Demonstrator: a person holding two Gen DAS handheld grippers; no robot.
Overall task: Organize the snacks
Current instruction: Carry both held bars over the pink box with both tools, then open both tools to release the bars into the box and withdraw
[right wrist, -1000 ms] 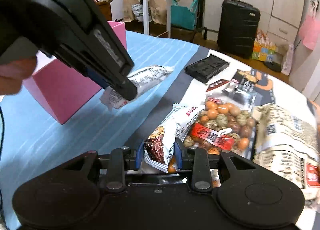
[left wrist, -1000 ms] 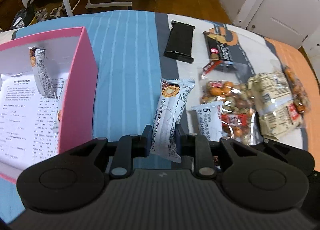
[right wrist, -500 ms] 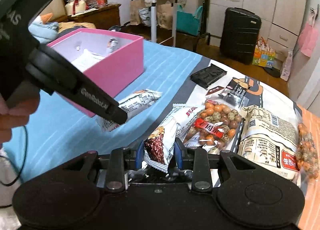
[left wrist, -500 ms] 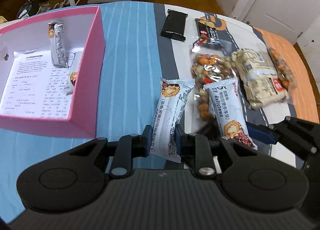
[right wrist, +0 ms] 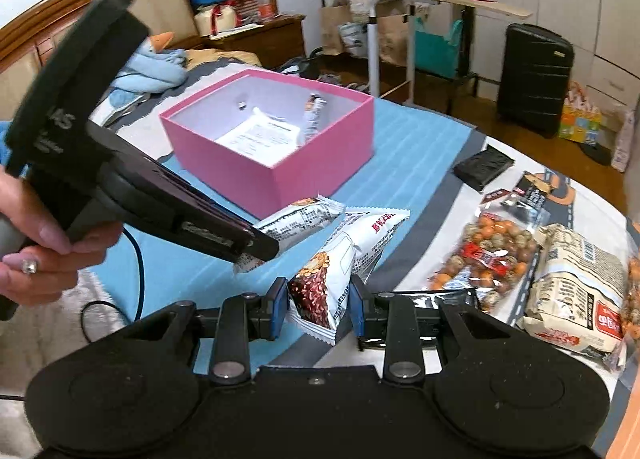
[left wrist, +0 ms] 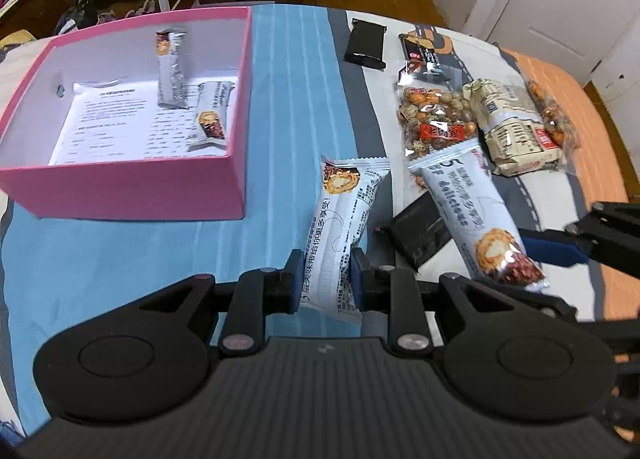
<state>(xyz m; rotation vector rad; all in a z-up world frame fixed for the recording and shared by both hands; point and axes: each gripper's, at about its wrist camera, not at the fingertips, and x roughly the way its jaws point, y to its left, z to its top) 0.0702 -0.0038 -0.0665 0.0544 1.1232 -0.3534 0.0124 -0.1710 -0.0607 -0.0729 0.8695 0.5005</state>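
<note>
Left gripper (left wrist: 325, 279) clamped on a white snack bar (left wrist: 340, 235); right gripper (right wrist: 319, 309) clamped on a second bar (right wrist: 332, 279) — both held beside the pink box (left wrist: 132, 187), near the bedspread's (left wrist: 300, 99) front edge.

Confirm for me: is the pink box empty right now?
No: the pink box already holds two snack bars and a printed paper sheet on its floor, seen plainly from the left wrist.
</note>
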